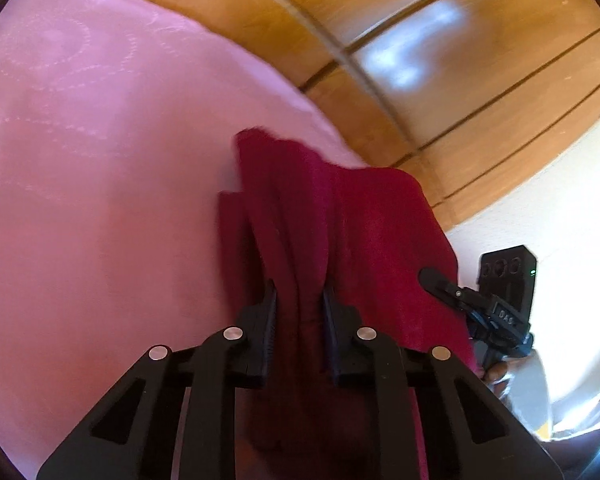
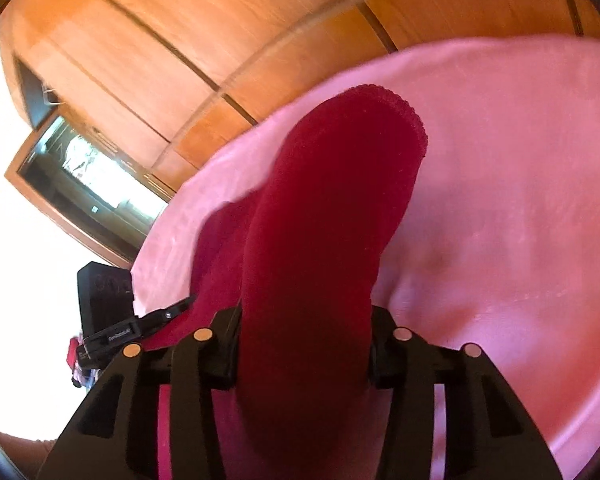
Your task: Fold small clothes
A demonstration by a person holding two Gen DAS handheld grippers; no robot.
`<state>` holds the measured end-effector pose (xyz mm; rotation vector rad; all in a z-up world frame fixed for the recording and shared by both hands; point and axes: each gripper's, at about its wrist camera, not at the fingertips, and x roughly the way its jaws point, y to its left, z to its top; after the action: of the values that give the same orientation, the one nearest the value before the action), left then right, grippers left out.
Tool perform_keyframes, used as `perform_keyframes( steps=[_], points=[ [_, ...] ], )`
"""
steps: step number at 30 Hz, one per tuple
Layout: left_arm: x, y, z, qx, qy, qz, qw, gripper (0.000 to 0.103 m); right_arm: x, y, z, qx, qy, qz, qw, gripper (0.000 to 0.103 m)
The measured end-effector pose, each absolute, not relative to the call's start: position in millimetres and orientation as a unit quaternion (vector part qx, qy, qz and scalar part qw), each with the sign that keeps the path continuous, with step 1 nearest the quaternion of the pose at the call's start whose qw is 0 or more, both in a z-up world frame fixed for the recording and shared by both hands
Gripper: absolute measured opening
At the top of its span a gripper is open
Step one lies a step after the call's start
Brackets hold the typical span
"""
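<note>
Left wrist view shows the left gripper (image 1: 299,296) squeezing a bunched fold of the dark red cloth (image 1: 340,216). That cloth hangs over the edge of the pink bed cover (image 1: 100,140). By its right edge sits the right gripper (image 1: 432,276). Seen from its own camera, a thick roll of red cloth fills its jaws, and both pads press on it. Wooden doors (image 2: 160,40) stand behind.

Red garment (image 2: 320,208) (scalloped hem) between right gripper (image 2: 302,320) jaws, over pink cloth (image 2: 500,200)
</note>
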<state>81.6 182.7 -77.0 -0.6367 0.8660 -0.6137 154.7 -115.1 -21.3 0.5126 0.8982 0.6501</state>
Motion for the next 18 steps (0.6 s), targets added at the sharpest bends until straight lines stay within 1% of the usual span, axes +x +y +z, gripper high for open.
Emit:
perform_keyframes(
  steps=[5, 8, 11, 13, 15, 17, 18],
  points=[
    [84, 126, -44, -0.258, 0.394, -0.34, 0.814, 0.019, 135, -141, 19, 0.218, 0.373, 0.3, 0.851, 0.043],
    [102, 68, -25, -0.234, 0.388, -0.383, 0.805, 0.019, 124, -182, 39, 0.213, 0.347, 0.267, 0.874, 0.043],
    [124, 4, -7, -0.207, 0.386, -0.416, 0.797, 0.019, 113, -247, 47, 0.224, 0.325, 0.208, 0.895, 0.043],
    [136, -36, 2, -0.18, 0.386, -0.434, 0.794, 0.019, 110, -282, 42, 0.243, 0.319, 0.177, 0.899, 0.043],
    [148, -86, 4, -0.129, 0.398, -0.435, 0.798, 0.019, 110, -321, 24, 0.266, 0.325, 0.133, 0.898, 0.044],
    [157, -129, -10, -0.062, 0.427, -0.405, 0.806, 0.019, 111, -353, -12, 0.268, 0.358, 0.064, 0.892, 0.051],
    [162, -156, -31, -0.007, 0.457, -0.375, 0.807, 0.019, 113, -360, -28, 0.268, 0.379, 0.04, 0.885, 0.053]
  ],
)
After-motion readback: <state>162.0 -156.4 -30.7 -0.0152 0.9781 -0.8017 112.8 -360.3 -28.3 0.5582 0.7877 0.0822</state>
